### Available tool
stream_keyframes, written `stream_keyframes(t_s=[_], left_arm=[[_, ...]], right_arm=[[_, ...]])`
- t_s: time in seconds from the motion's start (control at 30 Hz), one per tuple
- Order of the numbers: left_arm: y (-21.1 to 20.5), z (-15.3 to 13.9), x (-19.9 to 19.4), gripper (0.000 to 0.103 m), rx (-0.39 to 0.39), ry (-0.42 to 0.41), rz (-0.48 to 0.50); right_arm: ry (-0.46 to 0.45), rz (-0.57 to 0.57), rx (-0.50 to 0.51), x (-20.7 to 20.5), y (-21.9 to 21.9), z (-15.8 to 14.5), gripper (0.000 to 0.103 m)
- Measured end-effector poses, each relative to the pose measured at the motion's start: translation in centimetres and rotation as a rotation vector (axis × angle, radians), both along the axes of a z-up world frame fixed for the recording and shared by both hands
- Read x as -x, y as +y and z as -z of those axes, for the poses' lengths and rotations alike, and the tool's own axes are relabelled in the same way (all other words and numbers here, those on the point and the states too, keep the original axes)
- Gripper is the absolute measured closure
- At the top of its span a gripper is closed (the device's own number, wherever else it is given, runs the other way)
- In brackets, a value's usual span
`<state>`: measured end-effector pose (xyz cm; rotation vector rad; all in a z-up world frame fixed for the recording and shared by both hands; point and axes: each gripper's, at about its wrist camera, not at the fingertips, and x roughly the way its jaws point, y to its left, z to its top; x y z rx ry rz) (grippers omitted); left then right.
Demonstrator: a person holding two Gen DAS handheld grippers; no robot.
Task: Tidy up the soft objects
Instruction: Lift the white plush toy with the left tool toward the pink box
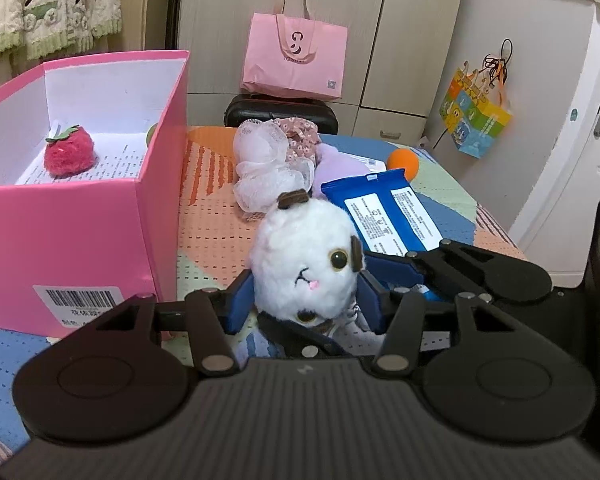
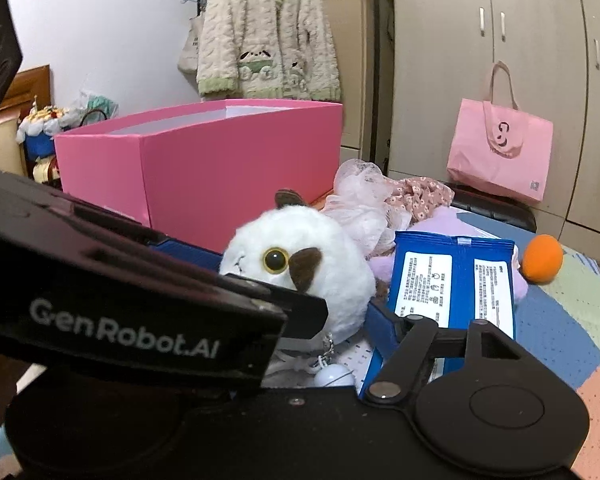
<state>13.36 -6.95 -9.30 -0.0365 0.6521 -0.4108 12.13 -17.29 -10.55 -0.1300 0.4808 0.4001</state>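
Note:
A white plush cat head (image 1: pixel 306 258) with brown ears sits between the blue pads of my left gripper (image 1: pixel 302 300), which is shut on it just above the patchwork cloth. The plush also shows in the right wrist view (image 2: pixel 300 256), with the left gripper's black body (image 2: pixel 140 312) across the front. My right gripper (image 2: pixel 376 328) has one blue finger (image 2: pixel 382 334) showing beside the plush; its other finger is hidden. A pink box (image 1: pixel 80 216) stands at the left and holds a red plush strawberry (image 1: pixel 69 153).
Behind the plush lie a white lace scrunchie (image 1: pixel 266 164), a floral scrunchie (image 1: pixel 298 136), a lilac soft item (image 1: pixel 336 164), a blue wipes pack (image 1: pixel 388 212) and an orange ball (image 1: pixel 403 162). A pink tote bag (image 1: pixel 296 56) stands on a black case by the wardrobe.

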Motion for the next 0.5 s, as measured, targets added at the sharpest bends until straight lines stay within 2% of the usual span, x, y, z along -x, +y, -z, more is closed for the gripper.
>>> stream_keyframes(t_s=[0.5], left_arm=[[1.1,-1.8,2.3,0.051,0.005,0.005,0.013]], right_arm=[[0.024,0.01,-0.04,2.1,0.5,-1.3,0.029]])
